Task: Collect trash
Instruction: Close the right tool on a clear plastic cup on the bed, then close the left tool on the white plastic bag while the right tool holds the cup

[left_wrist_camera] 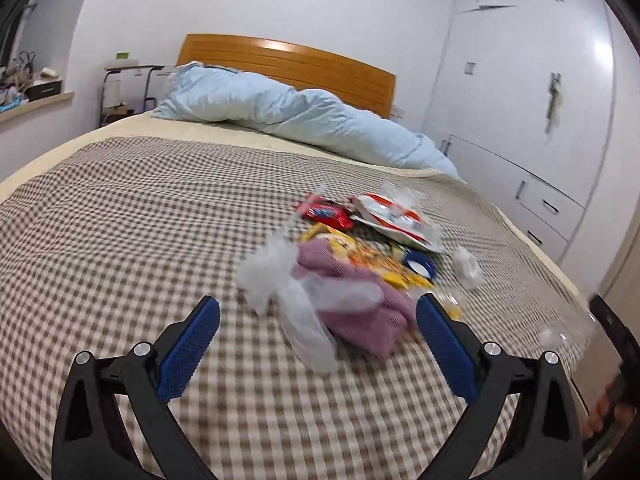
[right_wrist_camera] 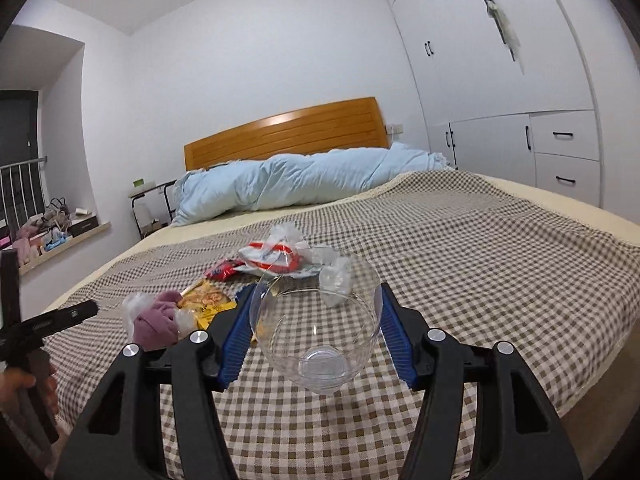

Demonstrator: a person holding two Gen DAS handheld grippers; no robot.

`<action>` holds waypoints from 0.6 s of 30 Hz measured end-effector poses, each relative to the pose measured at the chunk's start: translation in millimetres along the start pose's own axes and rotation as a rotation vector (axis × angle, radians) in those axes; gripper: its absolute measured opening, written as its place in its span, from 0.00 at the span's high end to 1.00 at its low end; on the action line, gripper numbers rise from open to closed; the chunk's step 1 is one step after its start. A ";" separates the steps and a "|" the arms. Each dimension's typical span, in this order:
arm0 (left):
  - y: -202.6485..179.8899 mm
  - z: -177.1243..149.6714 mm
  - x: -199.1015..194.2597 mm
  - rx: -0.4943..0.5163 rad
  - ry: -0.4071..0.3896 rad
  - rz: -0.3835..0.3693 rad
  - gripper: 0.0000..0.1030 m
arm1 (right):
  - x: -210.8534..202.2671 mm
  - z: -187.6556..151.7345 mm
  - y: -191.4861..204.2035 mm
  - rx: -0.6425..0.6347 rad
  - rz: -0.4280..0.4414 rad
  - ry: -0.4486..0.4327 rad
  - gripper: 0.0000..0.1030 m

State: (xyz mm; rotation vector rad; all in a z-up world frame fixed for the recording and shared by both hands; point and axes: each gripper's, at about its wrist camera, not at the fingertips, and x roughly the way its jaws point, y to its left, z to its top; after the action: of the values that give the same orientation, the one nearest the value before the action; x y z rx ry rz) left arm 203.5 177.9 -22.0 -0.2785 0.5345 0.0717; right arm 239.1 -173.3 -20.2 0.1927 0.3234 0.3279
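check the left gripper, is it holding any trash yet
No, the left gripper is open, its pads clear of the purple cloth and plastic bag.

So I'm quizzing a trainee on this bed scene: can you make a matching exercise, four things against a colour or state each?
Things:
1. glass bowl
2. left gripper
3. crumpled cloth
4. duvet

States:
a. light blue, bunched by the headboard
b. purple, on the checked cover
c. held between blue pads
d. open, holding nothing

Pairs: 1-c, 2-d, 3-b, 4-a
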 end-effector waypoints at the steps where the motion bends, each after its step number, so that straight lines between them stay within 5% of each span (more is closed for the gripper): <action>1: 4.0 5.1 4.9 -0.014 -0.003 0.000 0.11 | -2.7 0.8 0.0 0.000 -0.001 -0.007 0.44; 8: 17.0 17.1 53.2 -0.050 0.087 0.066 0.29 | 4.1 -1.4 0.6 -0.025 -0.040 -0.014 0.44; 14: 36.7 17.3 79.4 -0.163 0.139 0.048 0.42 | 9.6 -4.0 6.0 -0.032 -0.028 -0.003 0.44; 18: 46.5 11.0 90.5 -0.225 0.184 -0.013 0.70 | 13.5 -6.3 9.9 -0.046 -0.022 0.011 0.44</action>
State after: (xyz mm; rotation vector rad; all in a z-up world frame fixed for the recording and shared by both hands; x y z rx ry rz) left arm 280.1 225.3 -70.6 -0.5116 0.7089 0.0948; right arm 246.2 -158.6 -27.5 0.1421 0.3282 0.3142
